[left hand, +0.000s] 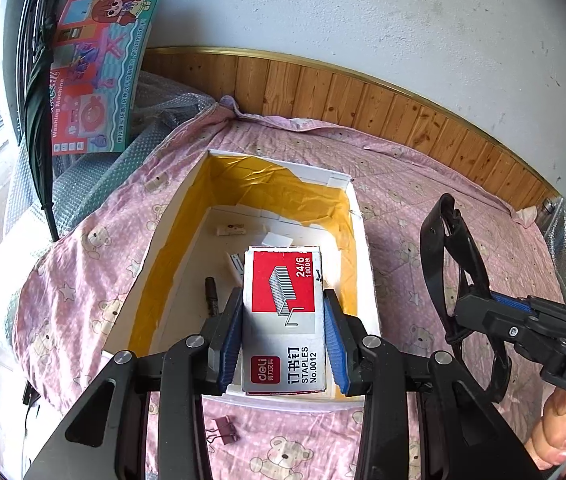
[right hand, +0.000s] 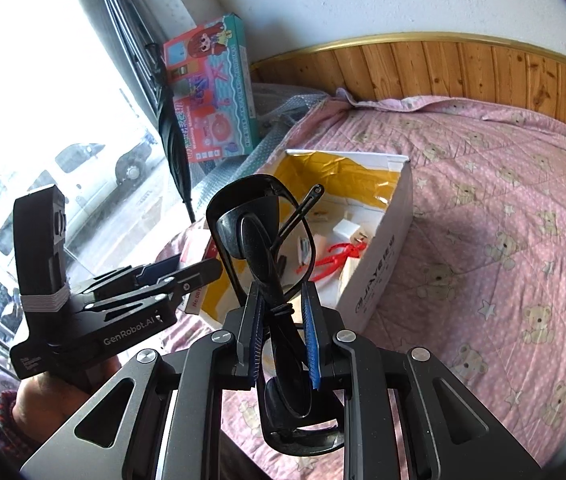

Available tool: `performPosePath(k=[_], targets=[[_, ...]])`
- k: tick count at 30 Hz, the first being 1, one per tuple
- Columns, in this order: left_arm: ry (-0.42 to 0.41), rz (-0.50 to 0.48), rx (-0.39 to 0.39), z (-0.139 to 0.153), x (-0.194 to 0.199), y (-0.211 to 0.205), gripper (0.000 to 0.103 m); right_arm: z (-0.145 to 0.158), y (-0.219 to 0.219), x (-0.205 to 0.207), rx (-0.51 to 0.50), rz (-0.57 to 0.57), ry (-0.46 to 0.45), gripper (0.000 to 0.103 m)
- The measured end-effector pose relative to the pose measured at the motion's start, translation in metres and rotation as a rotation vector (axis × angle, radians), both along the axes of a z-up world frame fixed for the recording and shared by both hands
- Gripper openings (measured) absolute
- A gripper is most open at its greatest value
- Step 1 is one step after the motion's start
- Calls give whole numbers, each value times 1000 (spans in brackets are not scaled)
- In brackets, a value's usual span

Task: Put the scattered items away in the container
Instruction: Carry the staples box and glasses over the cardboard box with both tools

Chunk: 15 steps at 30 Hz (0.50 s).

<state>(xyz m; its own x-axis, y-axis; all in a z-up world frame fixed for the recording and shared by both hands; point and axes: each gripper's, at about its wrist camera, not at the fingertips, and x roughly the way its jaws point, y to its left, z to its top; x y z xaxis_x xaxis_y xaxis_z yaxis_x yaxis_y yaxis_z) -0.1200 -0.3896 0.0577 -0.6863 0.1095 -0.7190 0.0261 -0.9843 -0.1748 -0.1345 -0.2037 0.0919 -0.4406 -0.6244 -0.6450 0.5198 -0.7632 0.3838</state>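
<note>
Red-and-white staples box [left hand: 283, 316]: left hand-held gripper [left hand: 285, 336] is clamping it by its long sides, holding it over the near end of the container [left hand: 165, 240] on the bed [left hand: 423, 184]. Sunglasses [right hand: 267, 240]: right hand-held gripper [right hand: 283, 332] is pinching them just beside the container. Risk: the loosely folded glasses slipping; the box landing on the rim.

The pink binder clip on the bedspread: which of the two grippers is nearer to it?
Left. The left gripper, clamping the staples box, hangs just above the binder clip. The right gripper, clamping glasses, is off to the side.
</note>
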Motion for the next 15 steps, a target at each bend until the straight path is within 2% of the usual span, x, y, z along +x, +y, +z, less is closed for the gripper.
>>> performPosePath(k=[6,15], targets=[[-29,29,-35,-8,-13,-12,39,2,-24,-17,1,30,-2,19],[-61,33,-42,-22,-33,-19,39,-4,-41,-54,-6,29,-41,19]])
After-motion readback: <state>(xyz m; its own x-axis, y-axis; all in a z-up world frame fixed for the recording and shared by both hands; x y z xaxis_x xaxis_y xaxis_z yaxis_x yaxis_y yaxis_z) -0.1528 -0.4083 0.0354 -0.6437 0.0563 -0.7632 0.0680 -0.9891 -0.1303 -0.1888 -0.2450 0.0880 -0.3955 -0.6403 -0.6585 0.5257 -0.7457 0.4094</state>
